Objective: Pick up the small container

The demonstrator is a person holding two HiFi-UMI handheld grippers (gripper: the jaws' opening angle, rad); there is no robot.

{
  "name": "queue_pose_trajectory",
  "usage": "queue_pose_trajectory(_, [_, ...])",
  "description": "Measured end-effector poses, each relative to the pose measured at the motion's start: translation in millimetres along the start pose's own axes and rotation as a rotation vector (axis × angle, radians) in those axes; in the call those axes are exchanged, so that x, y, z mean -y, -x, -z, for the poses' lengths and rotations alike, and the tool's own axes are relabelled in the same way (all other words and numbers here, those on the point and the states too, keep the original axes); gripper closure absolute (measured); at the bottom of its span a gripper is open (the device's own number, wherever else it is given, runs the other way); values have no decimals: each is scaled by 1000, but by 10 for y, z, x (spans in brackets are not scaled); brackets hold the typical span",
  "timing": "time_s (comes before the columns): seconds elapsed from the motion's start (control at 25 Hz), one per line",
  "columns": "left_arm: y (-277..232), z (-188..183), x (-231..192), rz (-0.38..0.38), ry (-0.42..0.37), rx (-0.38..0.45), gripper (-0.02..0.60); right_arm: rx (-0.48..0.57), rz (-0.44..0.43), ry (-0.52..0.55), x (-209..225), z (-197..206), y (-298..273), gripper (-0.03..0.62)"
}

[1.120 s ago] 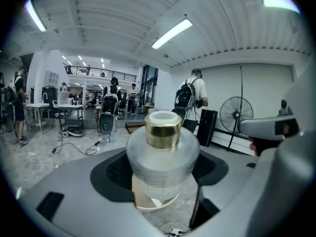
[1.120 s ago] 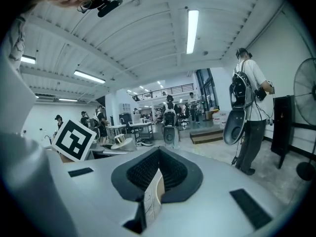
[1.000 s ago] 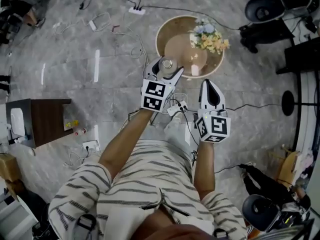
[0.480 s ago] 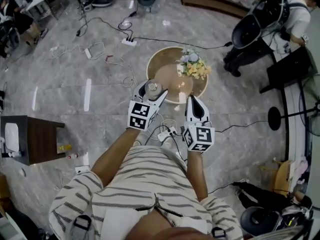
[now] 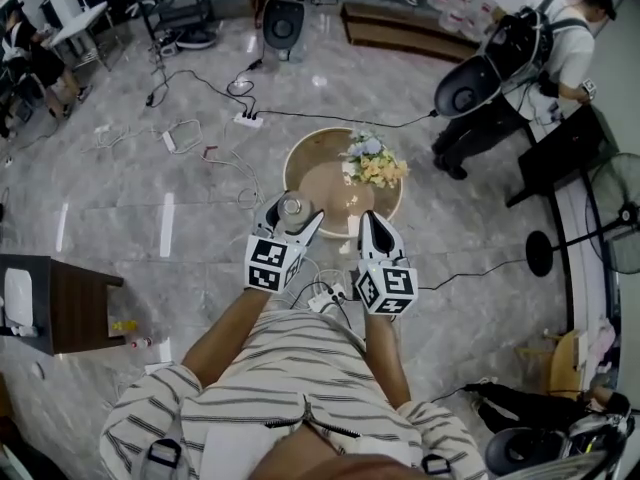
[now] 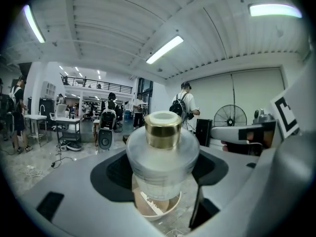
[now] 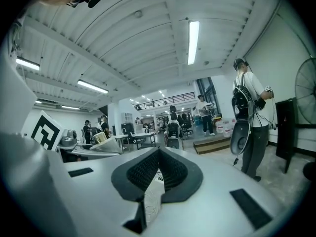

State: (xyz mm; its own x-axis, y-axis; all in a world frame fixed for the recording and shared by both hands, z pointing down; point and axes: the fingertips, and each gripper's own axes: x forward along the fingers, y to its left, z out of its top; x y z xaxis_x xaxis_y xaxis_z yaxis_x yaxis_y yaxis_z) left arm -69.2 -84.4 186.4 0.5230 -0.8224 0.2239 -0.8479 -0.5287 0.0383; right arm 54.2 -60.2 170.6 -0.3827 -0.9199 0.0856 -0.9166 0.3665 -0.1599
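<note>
The left gripper (image 5: 292, 211) has its 2 jaws pressed against the sides of the small container (image 6: 162, 158), a frosted bottle with a gold cap, upright between them above the round worktop (image 5: 300, 158). Beside it, the right gripper (image 5: 369, 220) has its jaws closed on nothing.

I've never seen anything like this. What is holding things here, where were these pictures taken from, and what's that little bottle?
No robot here: a person in a striped shirt holds a two-jawed tool in each hand. The head view comes from a camera on their head, looking down; the other two come from cameras riding on each tool, looking along its jaws. The left gripper is clamped on the small container, a frosted bottle with a gold cap. The right gripper is shut and empty. Ahead stands a round table with flowers on it.
</note>
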Motion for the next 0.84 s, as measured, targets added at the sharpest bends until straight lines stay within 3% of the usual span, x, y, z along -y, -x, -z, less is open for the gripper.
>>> queue_pose_trajectory(0.84, [-69, -114, 97, 30, -39, 37, 255, 24, 11, 34, 90, -107, -96, 588])
